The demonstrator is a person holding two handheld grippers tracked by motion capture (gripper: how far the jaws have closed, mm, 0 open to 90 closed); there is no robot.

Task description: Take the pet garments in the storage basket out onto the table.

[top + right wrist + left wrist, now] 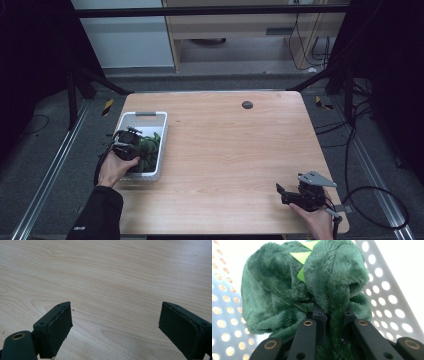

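The left gripper (333, 315) pinches a fold of the green plush (312, 287) (pale green spikes on top), which lies inside the white basket (161, 131) at the table's (230, 145) left edge. Well apart, near the right front corner, the right gripper (115, 322) rests spread over bare wood

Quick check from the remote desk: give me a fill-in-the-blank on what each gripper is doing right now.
1. The left gripper is shut on a fold of the green plush toy, which lies in the white perforated ____.
2. The right gripper has its jaws ____ over the bare wooden table.
3. The toy's small spikes are light ____.

Missing words: basket; open; green
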